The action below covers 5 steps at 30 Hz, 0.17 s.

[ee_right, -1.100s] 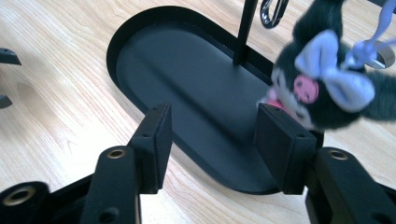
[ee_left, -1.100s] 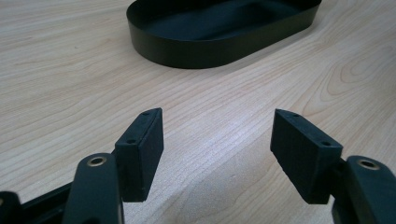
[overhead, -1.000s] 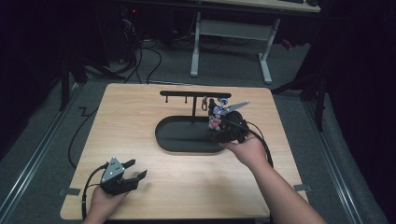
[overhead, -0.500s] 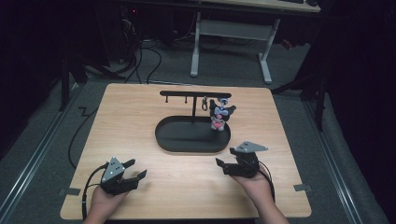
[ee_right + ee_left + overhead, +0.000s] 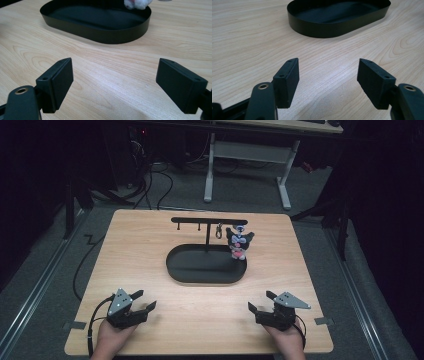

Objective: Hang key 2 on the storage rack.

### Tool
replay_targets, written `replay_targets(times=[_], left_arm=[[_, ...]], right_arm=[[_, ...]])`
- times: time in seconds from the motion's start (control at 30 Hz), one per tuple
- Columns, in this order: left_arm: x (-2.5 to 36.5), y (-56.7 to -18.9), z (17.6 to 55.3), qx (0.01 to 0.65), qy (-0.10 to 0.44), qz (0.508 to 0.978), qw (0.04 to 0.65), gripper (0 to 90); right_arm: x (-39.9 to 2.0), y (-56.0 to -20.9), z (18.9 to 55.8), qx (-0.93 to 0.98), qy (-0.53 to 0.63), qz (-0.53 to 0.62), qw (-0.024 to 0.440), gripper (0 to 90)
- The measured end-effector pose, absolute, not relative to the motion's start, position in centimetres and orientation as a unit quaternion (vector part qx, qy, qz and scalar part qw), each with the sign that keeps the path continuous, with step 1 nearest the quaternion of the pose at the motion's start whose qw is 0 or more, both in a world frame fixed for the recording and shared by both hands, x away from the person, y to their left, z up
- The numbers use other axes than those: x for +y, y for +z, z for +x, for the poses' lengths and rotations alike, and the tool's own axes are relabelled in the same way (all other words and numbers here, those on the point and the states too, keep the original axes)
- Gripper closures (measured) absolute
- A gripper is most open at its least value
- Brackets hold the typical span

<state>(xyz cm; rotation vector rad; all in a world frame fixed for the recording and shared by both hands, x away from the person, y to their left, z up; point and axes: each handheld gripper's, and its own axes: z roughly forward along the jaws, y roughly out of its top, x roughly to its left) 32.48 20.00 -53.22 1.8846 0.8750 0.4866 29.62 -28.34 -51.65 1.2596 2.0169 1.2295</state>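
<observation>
Both of your grippers sit low over the near edge of the table, and each has its jaws spread wide with nothing between them but bare wood: the left gripper and the right gripper hold nothing. The small toy figure hangs from the black rack, well ahead of your right jaws and slightly off to one side of their line, with the far end of the oval tray just beneath it; in the right gripper view its pale underside peeks over the tray's back rim. For your left jaws the tray lies ahead and the toy is farther off beyond it. The main risk from here, as I judge it, is the reach: the rack is a thin post with a thin bar, so a jaw that comes in high or crooked could knock the bar or tip the whole stand. The toy hangs free, so a jaw that brushes it before closing will likely set it swinging and spoil the grip. Its round, soft-looking body may also squeeze out of flat pads if you catch only an edge. A low approach could clip the tray rim and slide the tray. Counted: one toy, one rack with what look like four hooks, one small ring on a hook beside the toy, one tray, two grippers.
</observation>
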Motion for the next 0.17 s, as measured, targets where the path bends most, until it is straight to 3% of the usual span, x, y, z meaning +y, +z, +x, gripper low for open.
replay_targets(times=[0.17], left_arm=[[20.02,-53.21,32.52,0.36,0.198,0.774,0.481,34.9]], right_arm=[[-27.86,-51.98,29.6,0.736,0.443,0.456,0.23,14.6]])
